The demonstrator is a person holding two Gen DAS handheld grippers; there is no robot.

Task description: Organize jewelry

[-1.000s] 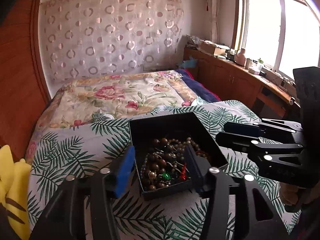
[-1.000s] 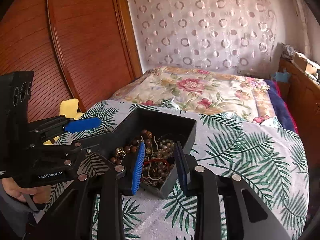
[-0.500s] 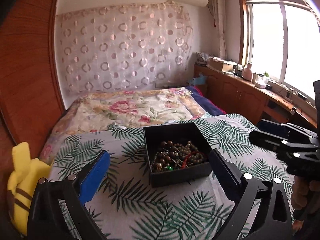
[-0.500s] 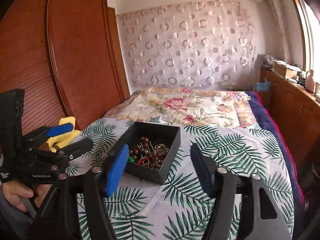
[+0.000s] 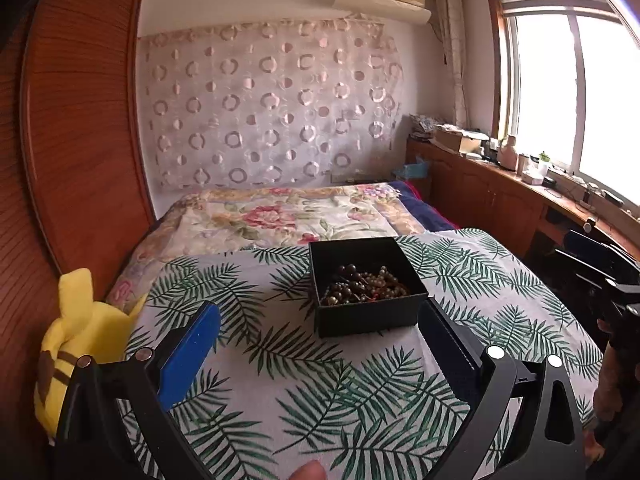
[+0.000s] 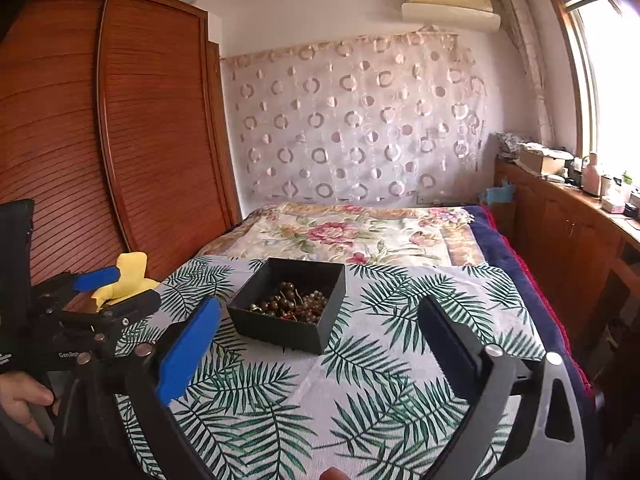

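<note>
A black open box [image 5: 366, 286] full of bead jewelry [image 5: 362, 290] sits on the palm-leaf cloth [image 5: 320, 400]. It also shows in the right wrist view [image 6: 290, 310], with beads [image 6: 292, 304] inside. My left gripper [image 5: 320, 332] is open wide and empty, held back from the box's near side. My right gripper [image 6: 316, 336] is open wide and empty, also back from the box. The left gripper appears in the right wrist view at the left edge [image 6: 104, 296]. The right gripper shows at the right edge of the left wrist view [image 5: 600, 264].
A yellow plush toy [image 5: 76, 340] lies at the cloth's left edge by the wooden wardrobe [image 6: 100, 140]. A floral bedspread [image 5: 288, 216] lies behind the box. A wooden counter [image 5: 520, 196] with clutter runs under the window on the right.
Both grippers have pulled back and up from the box and opened wide. A second ago their fingers were close together right over the beads.
</note>
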